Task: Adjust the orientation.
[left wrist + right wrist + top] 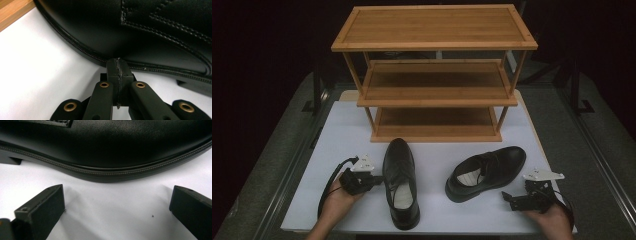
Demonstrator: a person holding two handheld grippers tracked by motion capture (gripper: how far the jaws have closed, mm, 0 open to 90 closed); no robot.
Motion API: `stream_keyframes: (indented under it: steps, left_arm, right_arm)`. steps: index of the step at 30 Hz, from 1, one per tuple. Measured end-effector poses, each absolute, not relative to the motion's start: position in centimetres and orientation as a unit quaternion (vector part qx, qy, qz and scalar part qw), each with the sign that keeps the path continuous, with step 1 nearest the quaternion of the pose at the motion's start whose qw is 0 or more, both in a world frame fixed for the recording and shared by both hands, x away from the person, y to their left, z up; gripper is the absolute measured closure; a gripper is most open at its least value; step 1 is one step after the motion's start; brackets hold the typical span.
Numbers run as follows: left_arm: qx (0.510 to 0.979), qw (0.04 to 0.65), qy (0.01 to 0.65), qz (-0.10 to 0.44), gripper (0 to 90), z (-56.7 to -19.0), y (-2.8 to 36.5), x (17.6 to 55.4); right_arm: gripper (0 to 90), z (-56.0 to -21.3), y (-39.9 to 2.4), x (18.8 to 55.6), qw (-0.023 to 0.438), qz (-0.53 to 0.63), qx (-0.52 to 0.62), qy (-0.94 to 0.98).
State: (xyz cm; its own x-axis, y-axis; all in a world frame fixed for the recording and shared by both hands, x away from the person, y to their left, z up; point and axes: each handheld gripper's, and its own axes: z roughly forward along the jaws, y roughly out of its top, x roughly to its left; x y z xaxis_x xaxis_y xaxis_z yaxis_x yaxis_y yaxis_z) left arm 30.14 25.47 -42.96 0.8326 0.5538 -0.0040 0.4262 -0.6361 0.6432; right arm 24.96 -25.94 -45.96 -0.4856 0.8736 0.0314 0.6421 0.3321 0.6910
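My left tool [373, 178], jaws pressed together w/ nothing between, has its tip touching the sole edge of the left black leather lace-up shoe [400, 181], which lies on the white counter [347, 135] w/ toe at 12 o'clock, heel at 6. In the left tool view the closed tip [117, 65] meets that shoe's welt [82, 50]. My right tool [510, 199], jaws wide apart and empty, sits at 5 o'clock of the right black leather lace-up shoe [492, 167], just beside it, not touching; toe toward 2 o'clock. At 12 o'clock stands the three-tier bamboo shoe rack [434, 75].
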Motion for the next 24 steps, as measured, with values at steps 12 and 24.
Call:
stream_keyframes:
  steps: [12, 24]
  left_arm:
    - [0.904, 0.331, 0.256, 0.092, 90.0, -43.0, 23.0, 31.4]
    - [0.899, 0.345, 0.256, 0.082, 90.0, -42.8, 23.3, 31.4]
  right_arm:
    - [0.0, -46.0, -26.0, 25.0, 0.177, 0.329, 0.475, 0.797]
    - [0.0, -46.0, -26.0, 25.0, 0.177, 0.329, 0.475, 0.797]
